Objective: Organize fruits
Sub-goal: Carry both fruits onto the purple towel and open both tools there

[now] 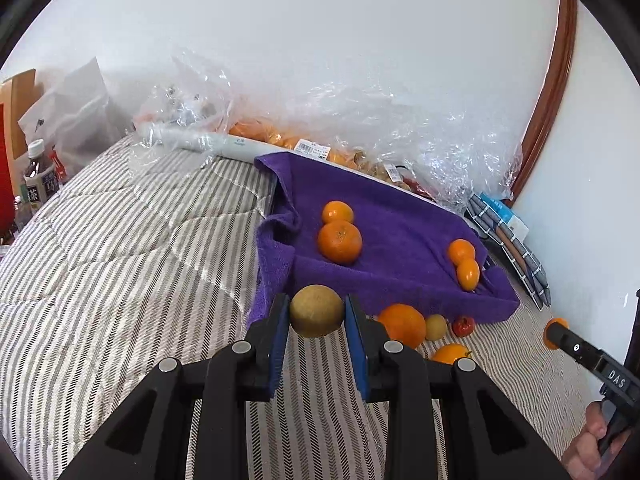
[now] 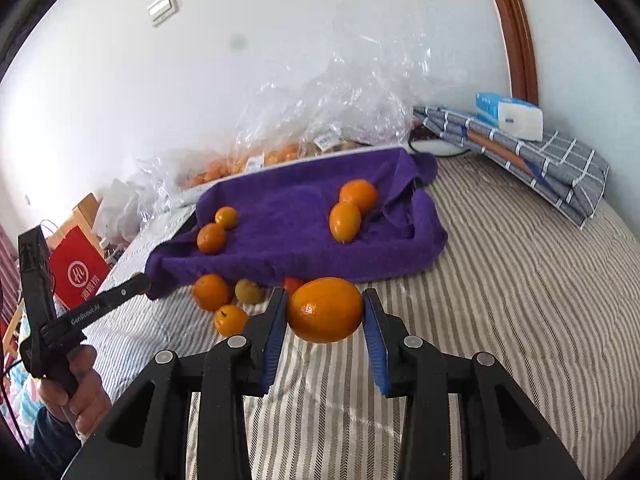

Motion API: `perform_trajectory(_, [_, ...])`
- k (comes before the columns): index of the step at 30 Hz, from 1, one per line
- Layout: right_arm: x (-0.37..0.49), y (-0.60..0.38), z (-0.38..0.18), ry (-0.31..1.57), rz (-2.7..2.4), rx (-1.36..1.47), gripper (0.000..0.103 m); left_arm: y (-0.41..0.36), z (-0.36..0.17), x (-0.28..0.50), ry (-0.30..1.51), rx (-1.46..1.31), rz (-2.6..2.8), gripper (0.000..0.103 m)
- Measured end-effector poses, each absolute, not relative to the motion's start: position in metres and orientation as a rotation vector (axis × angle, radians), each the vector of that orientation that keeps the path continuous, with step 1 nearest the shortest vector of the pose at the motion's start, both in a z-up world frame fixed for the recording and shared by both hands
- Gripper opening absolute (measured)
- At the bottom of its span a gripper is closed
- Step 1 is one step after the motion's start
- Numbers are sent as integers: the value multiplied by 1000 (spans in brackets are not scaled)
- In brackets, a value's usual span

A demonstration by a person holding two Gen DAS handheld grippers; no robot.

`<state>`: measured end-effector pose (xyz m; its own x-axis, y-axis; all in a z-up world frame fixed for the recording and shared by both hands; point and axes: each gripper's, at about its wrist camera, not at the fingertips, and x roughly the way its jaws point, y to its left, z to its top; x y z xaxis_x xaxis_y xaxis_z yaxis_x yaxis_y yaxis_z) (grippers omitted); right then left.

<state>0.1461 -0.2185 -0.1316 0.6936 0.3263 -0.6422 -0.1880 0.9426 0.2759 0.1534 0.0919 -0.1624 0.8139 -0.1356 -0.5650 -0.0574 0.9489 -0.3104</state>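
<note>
My left gripper (image 1: 316, 311) is shut on a round yellow-brown fruit (image 1: 316, 320), held just in front of the purple towel (image 1: 400, 208). Two pairs of oranges lie on that towel, one (image 1: 340, 240) mid-left and one (image 1: 462, 252) at the right. My right gripper (image 2: 325, 305) is shut on a large orange (image 2: 325, 316) above the striped bedcover. Before the towel's near edge lie loose oranges (image 2: 210, 292), a small yellow fruit (image 2: 248, 291) and a red one (image 1: 463, 326). The left gripper's tip (image 2: 138, 282) reaches the towel's left corner.
Clear plastic bags (image 1: 360, 120) with more fruit line the white wall behind the towel. A folded grey checked cloth (image 2: 560, 160) with a tissue pack (image 2: 516, 116) lies at the right. A red paper bag (image 2: 80, 272) and a bottle (image 1: 36, 176) stand at the left. A person's hand (image 2: 80, 392) holds the left gripper.
</note>
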Motion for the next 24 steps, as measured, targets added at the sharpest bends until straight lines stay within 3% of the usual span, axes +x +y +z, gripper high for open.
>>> perform_trajectory(14, [190,-219,-99,674,287,158,37,104,-117,195,589,-333,-46,26])
perform_trajectory(24, [252,-227,-128,708,223,164,37,106,-151,240,638,-324,8,26])
